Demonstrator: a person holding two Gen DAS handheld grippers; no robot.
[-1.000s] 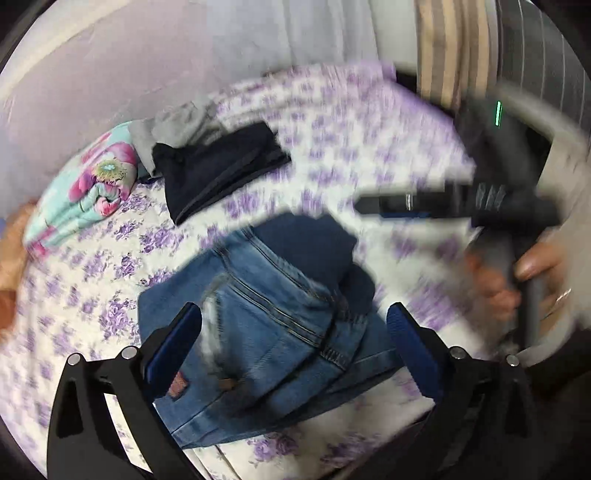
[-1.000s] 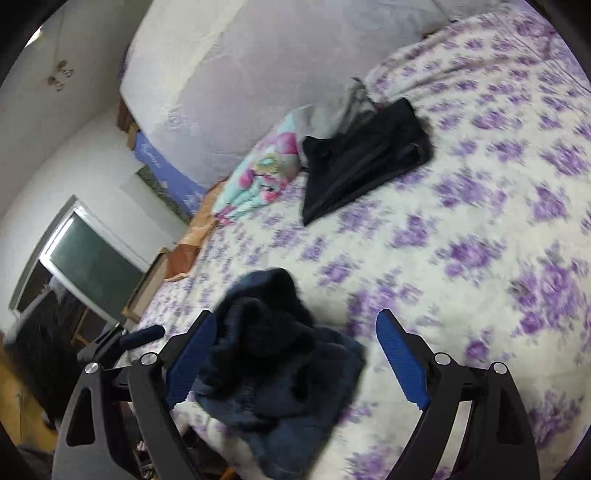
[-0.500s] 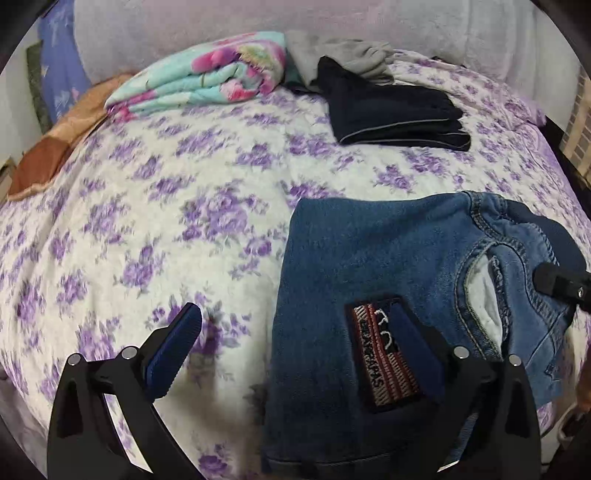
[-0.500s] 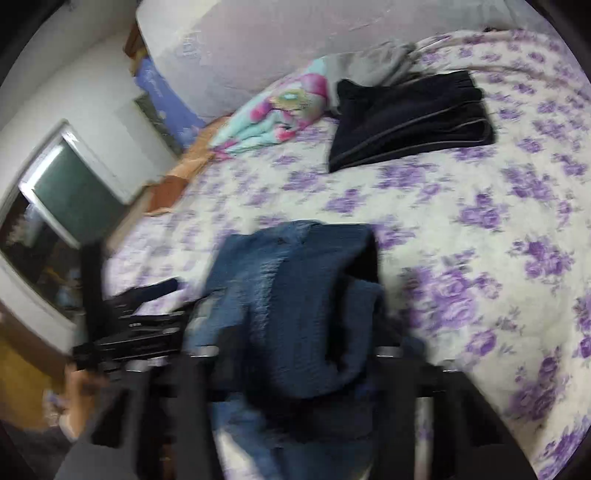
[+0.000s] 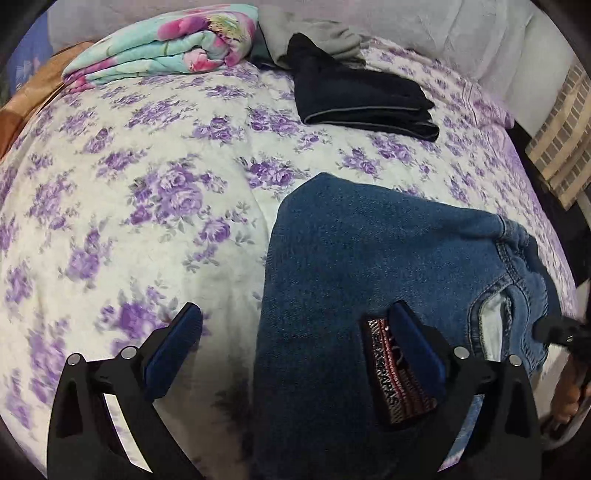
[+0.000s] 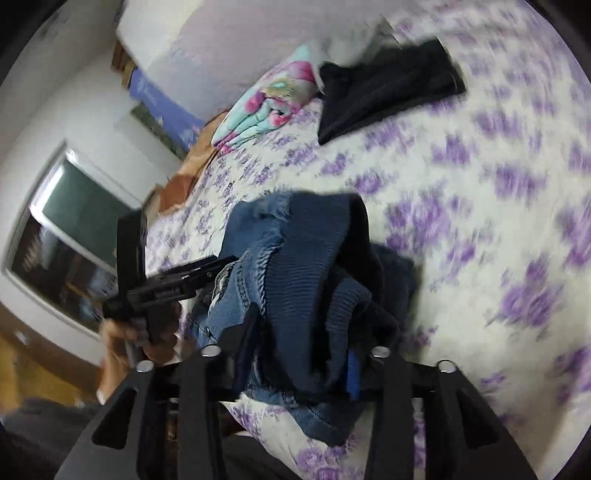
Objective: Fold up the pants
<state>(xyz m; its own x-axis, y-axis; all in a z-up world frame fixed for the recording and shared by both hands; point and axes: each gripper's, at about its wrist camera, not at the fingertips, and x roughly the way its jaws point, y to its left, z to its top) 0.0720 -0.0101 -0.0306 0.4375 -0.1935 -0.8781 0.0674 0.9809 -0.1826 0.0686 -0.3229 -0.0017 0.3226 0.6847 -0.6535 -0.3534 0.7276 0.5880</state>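
Observation:
Blue jeans [image 5: 369,266] lie on the purple-flowered bedspread [image 5: 147,192], waistband side near me, a striped label by my right finger. My left gripper [image 5: 295,350] is open, straddling the jeans' left edge at the near end. In the right wrist view the jeans [image 6: 306,280] are bunched up between the fingers of my right gripper [image 6: 299,365], which is shut on the fabric. The left gripper's body [image 6: 162,288] and the hand holding it show to the left there.
Folded dark pants [image 5: 362,99] lie at the far side, with a grey garment [image 5: 310,33] behind them and a folded floral blanket [image 5: 166,48] far left. A pillow sits against the wall. A window [image 6: 70,229] is off the bed's left.
My left gripper has moved closer over the jeans' near edge. My right gripper has closed on the bunched denim and swung, with the view blurred.

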